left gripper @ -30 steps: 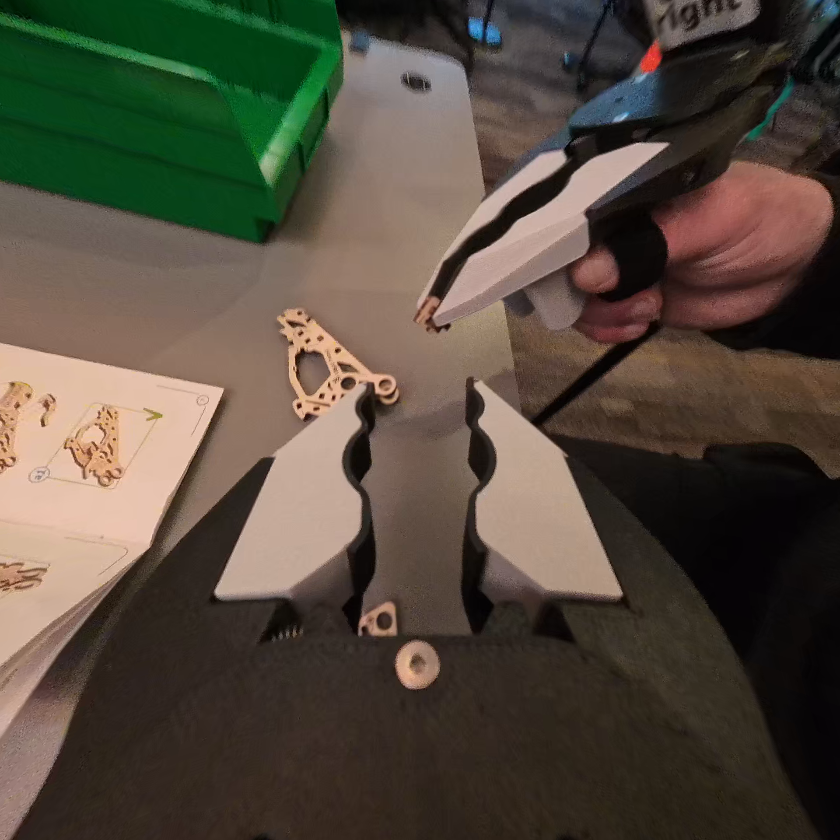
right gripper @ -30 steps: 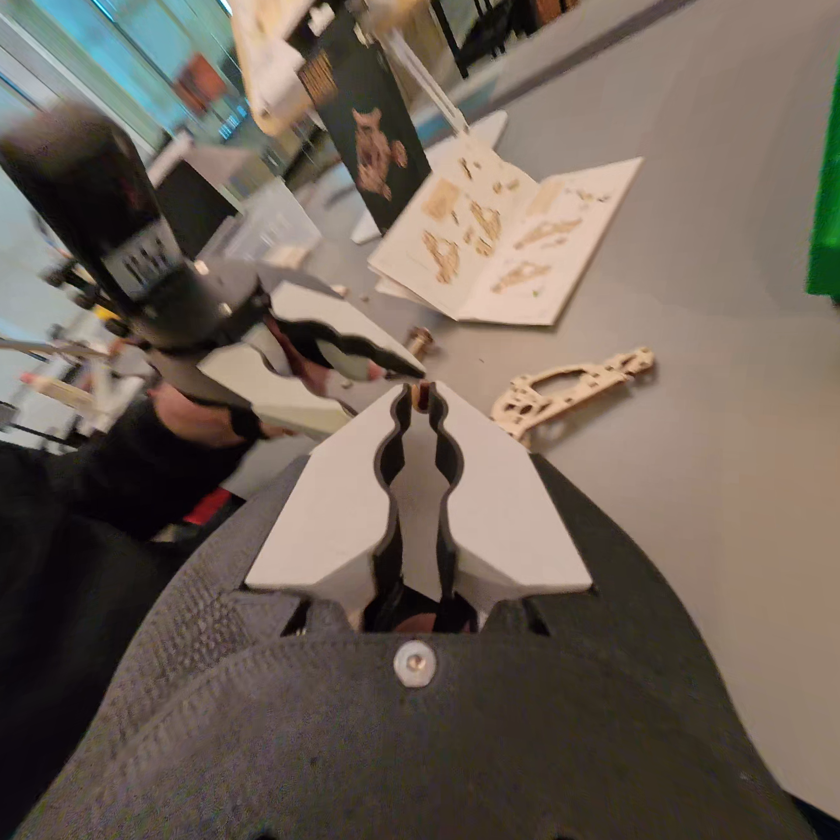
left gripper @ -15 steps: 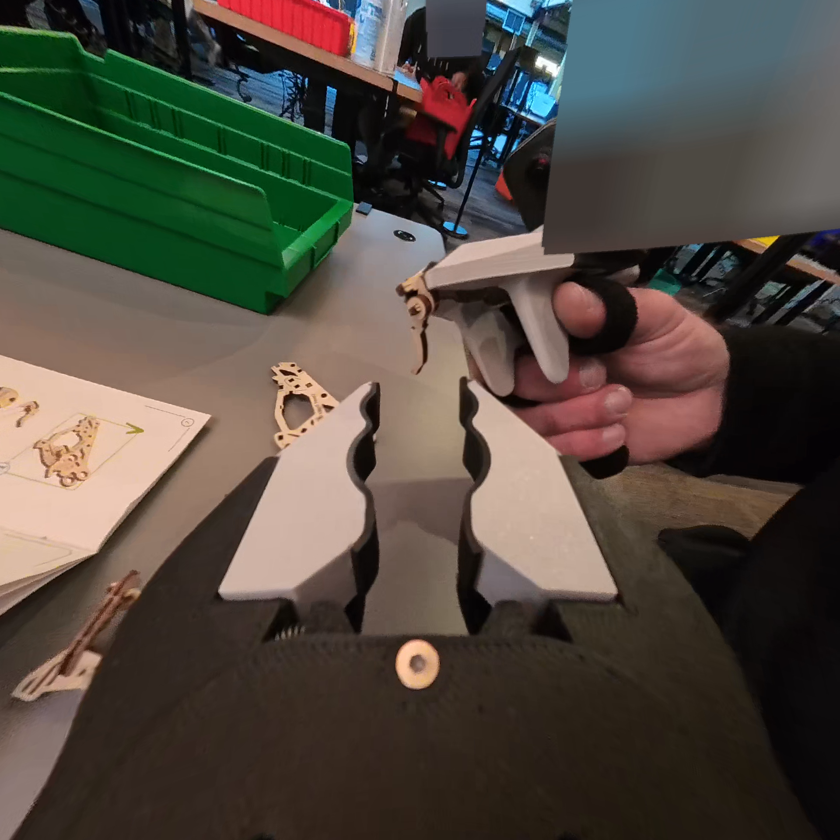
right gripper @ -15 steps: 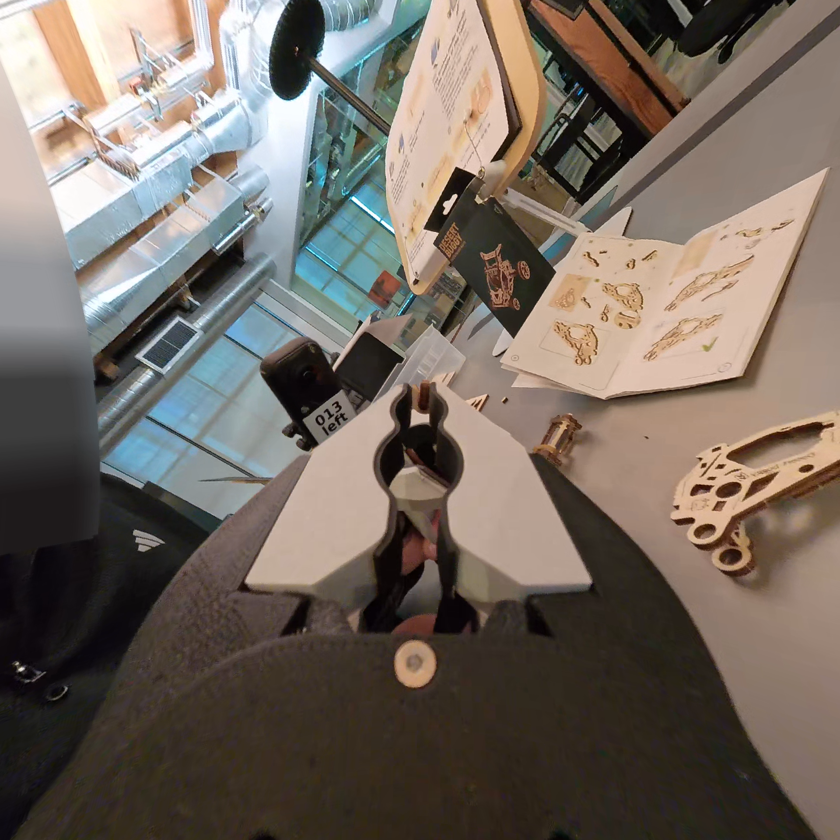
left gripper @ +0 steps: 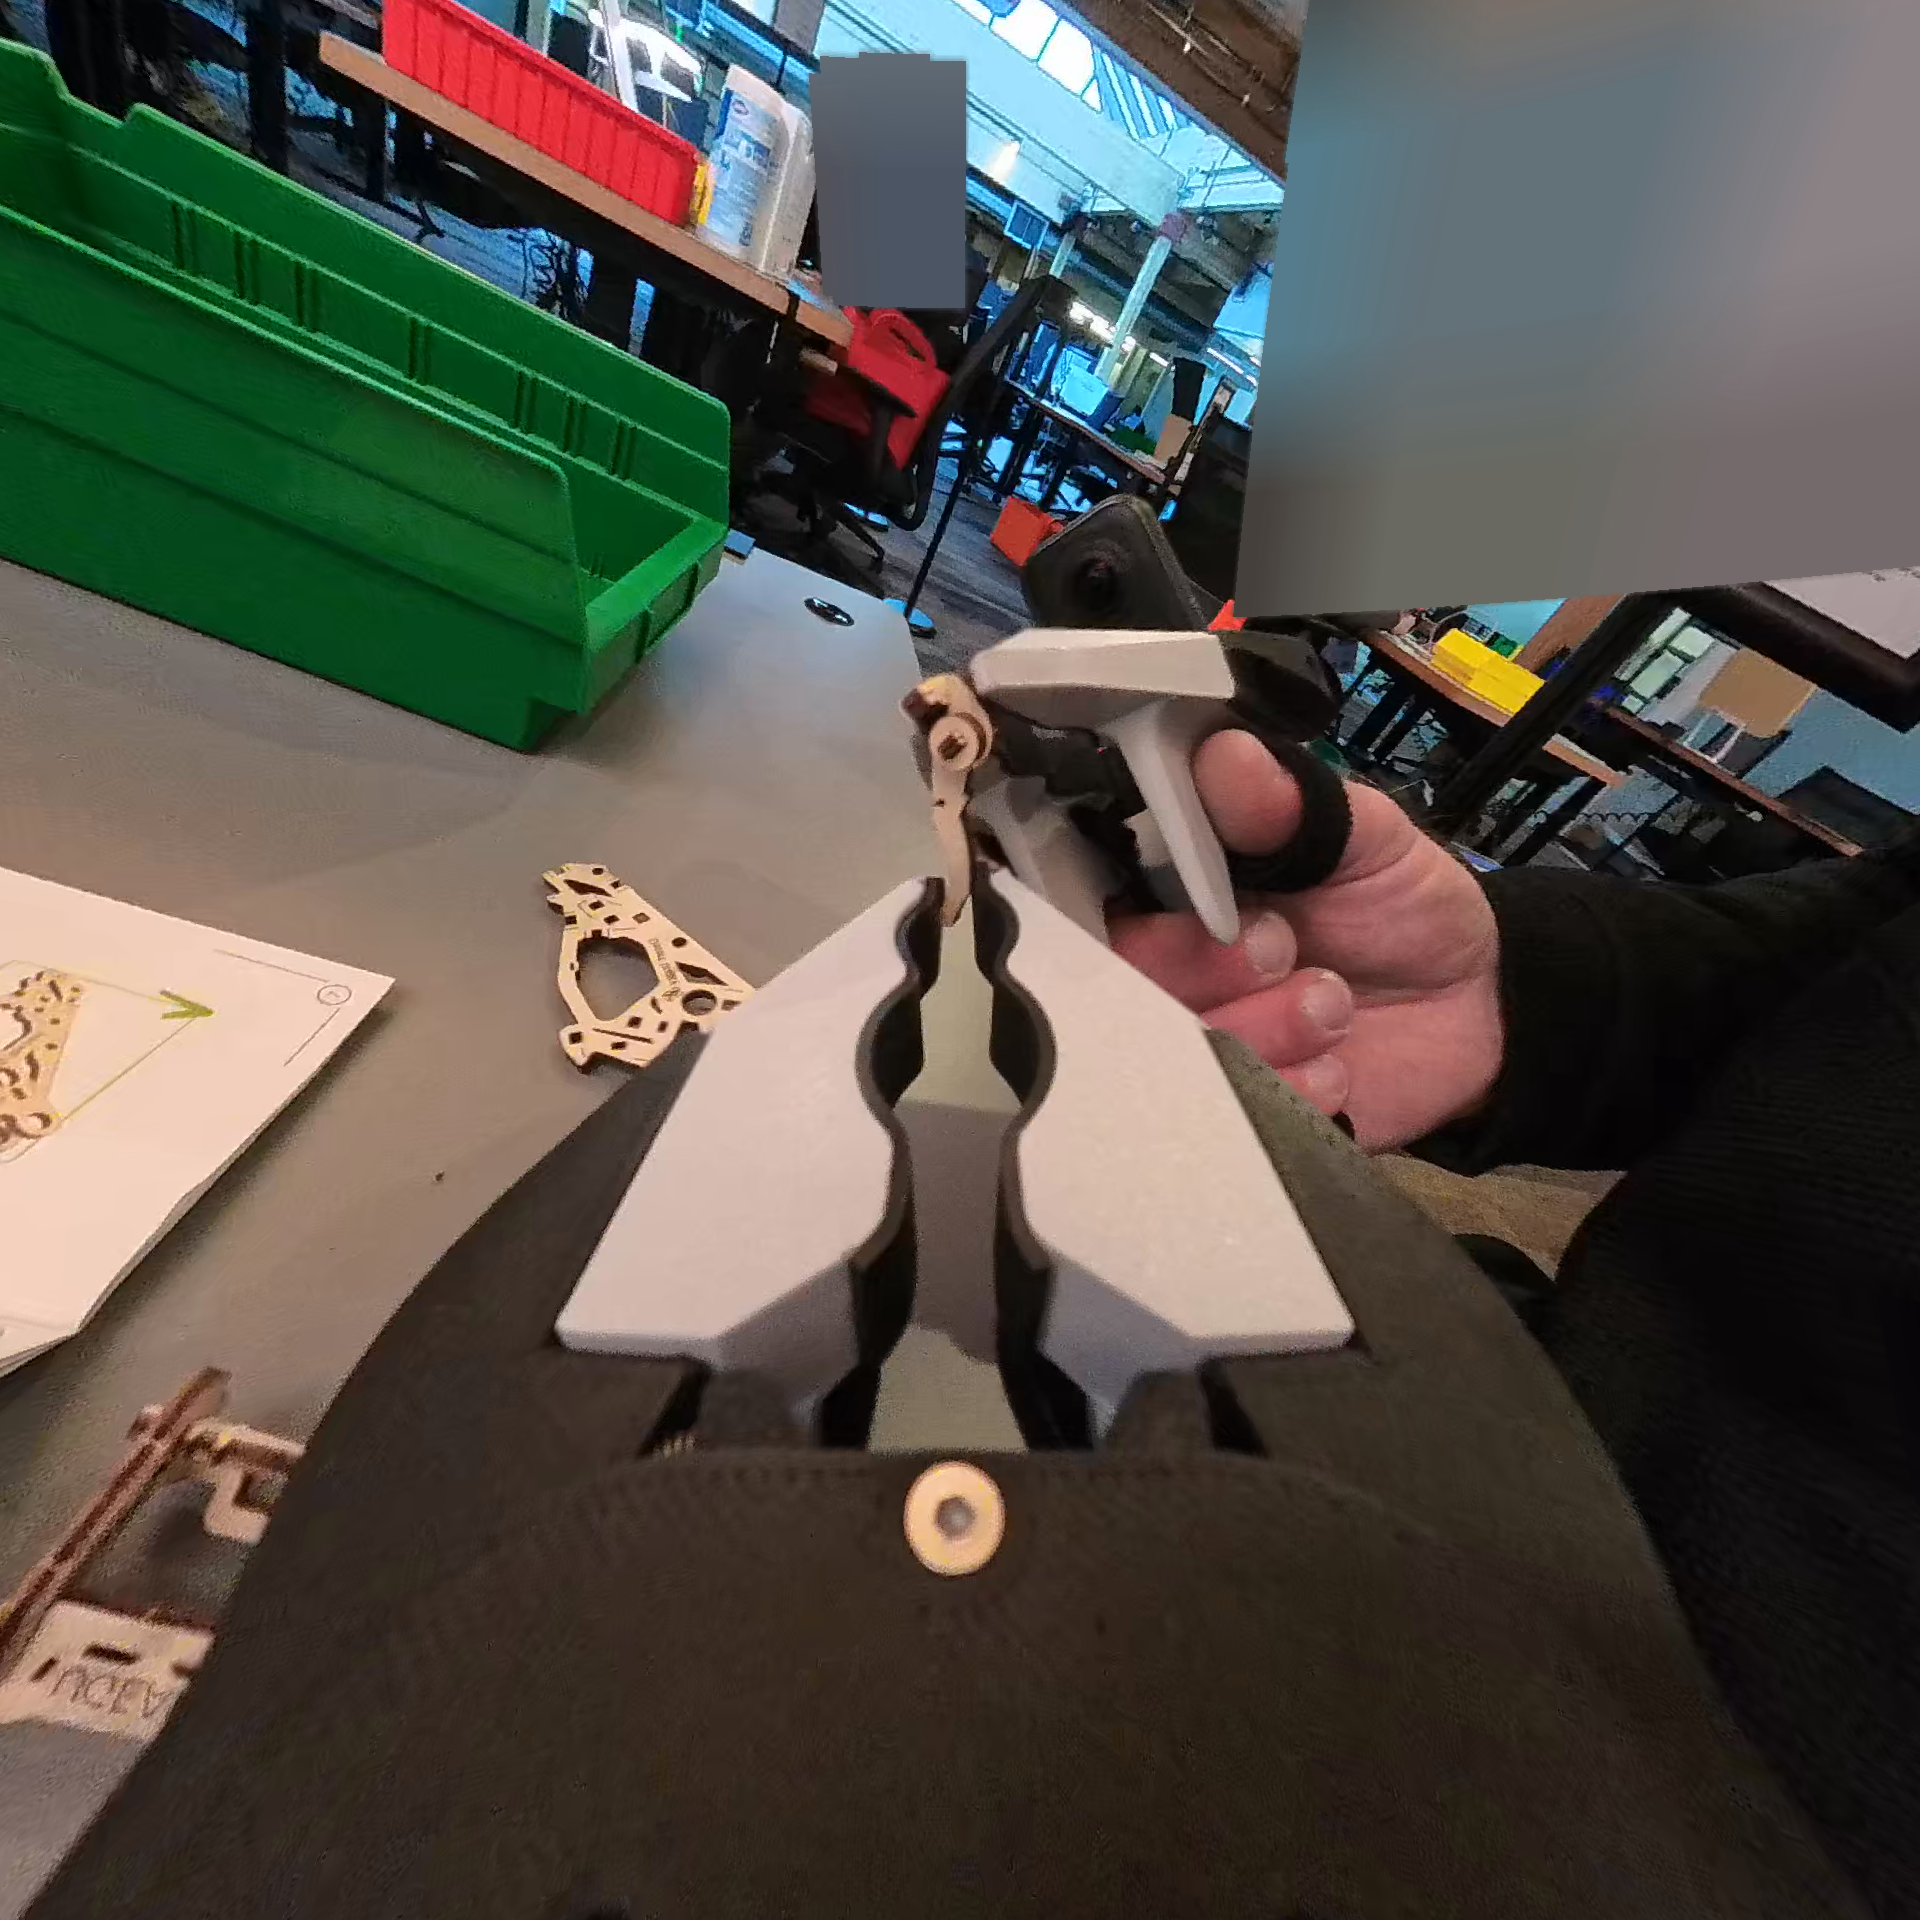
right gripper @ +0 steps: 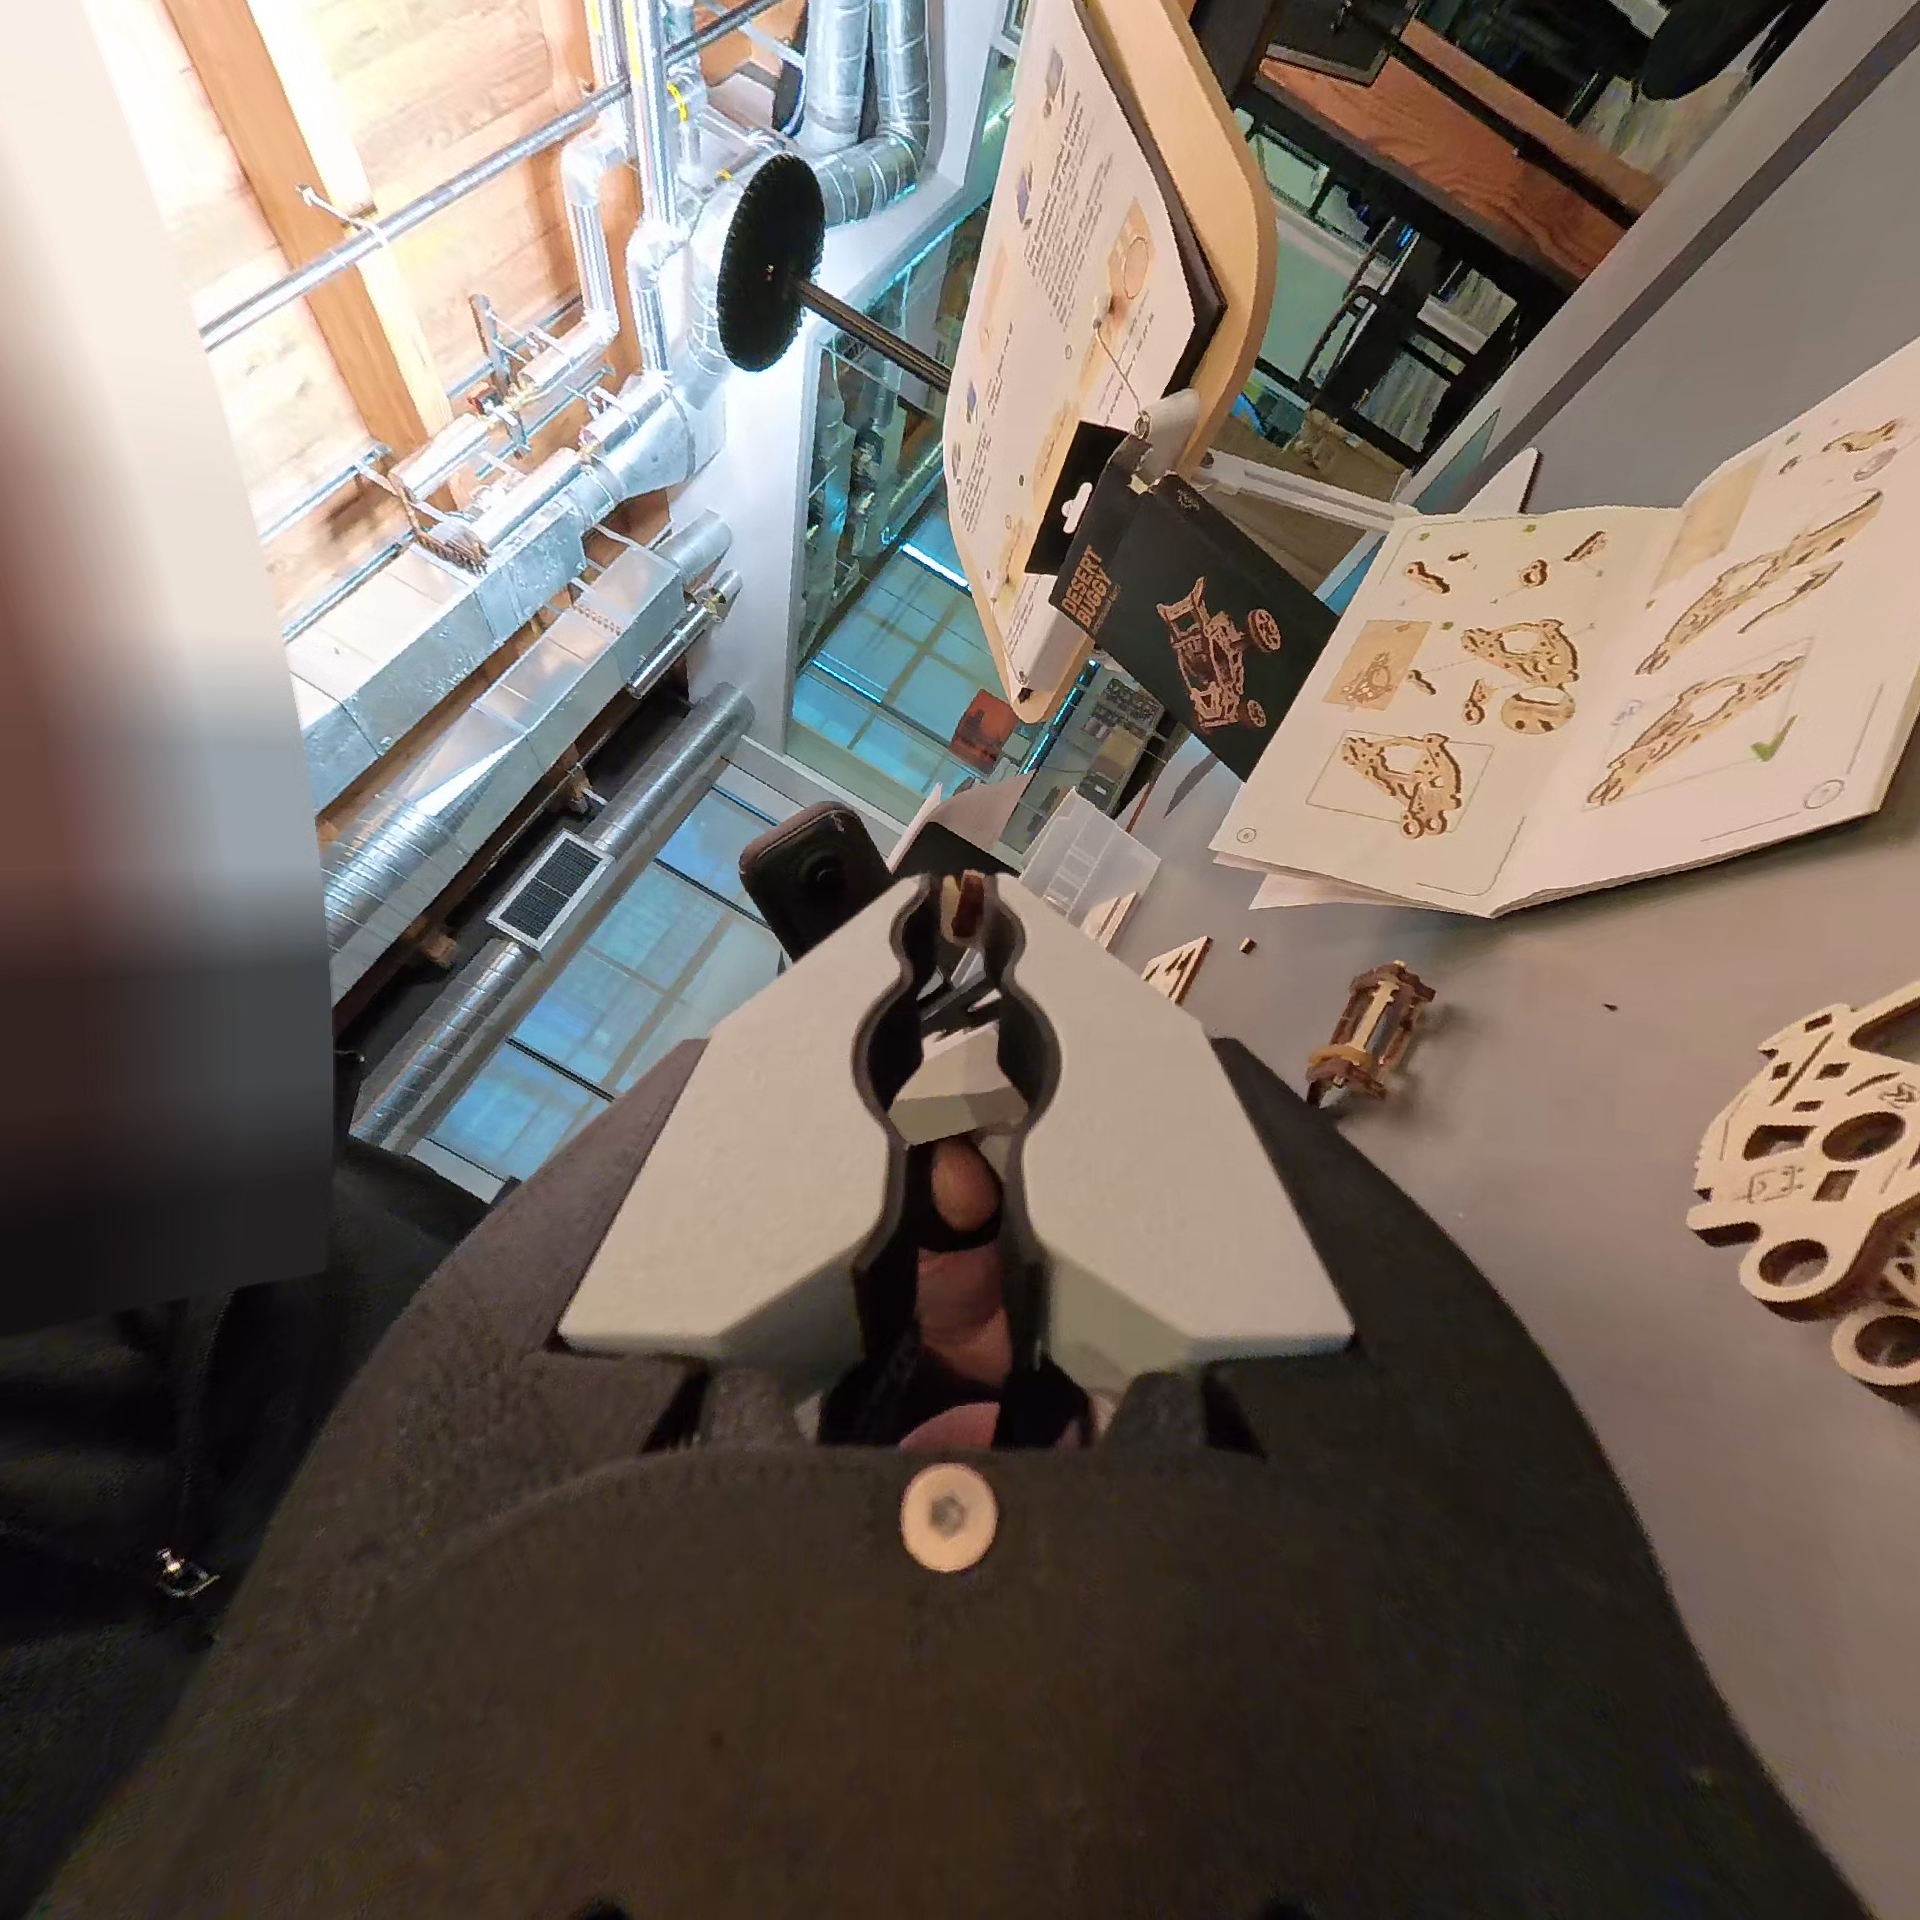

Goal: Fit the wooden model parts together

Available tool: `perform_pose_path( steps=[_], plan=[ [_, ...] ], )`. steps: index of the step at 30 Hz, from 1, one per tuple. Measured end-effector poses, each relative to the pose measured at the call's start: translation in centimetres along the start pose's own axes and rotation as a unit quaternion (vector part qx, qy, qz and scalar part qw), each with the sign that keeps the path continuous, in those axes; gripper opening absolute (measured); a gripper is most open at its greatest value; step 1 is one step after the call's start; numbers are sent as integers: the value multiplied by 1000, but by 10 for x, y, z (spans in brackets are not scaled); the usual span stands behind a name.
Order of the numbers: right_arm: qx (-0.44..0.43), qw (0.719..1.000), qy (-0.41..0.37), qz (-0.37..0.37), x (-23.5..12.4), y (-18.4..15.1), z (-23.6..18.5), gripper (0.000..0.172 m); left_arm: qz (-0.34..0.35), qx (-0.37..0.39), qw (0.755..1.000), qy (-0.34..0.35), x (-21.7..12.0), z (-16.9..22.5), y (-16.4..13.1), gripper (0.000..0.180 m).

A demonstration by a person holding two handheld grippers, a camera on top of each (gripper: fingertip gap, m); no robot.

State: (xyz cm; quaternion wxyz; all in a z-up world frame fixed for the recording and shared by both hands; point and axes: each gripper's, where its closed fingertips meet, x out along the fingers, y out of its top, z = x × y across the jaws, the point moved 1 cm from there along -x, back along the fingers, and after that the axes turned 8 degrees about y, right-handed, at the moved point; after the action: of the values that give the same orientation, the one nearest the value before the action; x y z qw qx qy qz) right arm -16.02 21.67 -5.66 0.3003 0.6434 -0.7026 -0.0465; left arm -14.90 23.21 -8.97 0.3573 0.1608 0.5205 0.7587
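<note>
A grey bench [left gripper: 312, 790] carries a green bin [left gripper: 343, 436] at the far left, an open instruction booklet [left gripper: 135, 1081] at the near left, and a flat wooden frame piece [left gripper: 634, 977] lying between booklet and grippers. Held above the bench edge, the right gripper [left gripper: 951, 727] is seen pinching the top of a small wooden lever part [left gripper: 951, 800], which hangs downward. The left gripper [left gripper: 956, 904] has its jaws drawn in around the lever's lower tip, apparently pinching it. In the right wrist view the right gripper [right gripper: 961, 904] is pressed on that same part. The step is judged to be a handover or a regrip. Both grips should be kept square to the thin ply, and one pinch should be loosened only once the other is felt secure, so that the part is neither twisted nor dropped
</note>
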Motion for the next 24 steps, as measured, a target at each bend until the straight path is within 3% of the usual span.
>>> perform_pose_path(
  steps=[13,17,22,24],
  plan=[
    [18,1000,10,21,-8,6,3,5,13,-18,1000,5,0,-2,2,4],
    [29,999,12,35,-13,9,7,5,20,-8,999,25,0,-7,5,18],
    [33,999,16,38,-13,9,6,5,5,32,999,38,5,-5,4,15],
    [35,998,14,40,-13,9,7,5,1,61,996,63,7,-8,4,4]
  ],
)
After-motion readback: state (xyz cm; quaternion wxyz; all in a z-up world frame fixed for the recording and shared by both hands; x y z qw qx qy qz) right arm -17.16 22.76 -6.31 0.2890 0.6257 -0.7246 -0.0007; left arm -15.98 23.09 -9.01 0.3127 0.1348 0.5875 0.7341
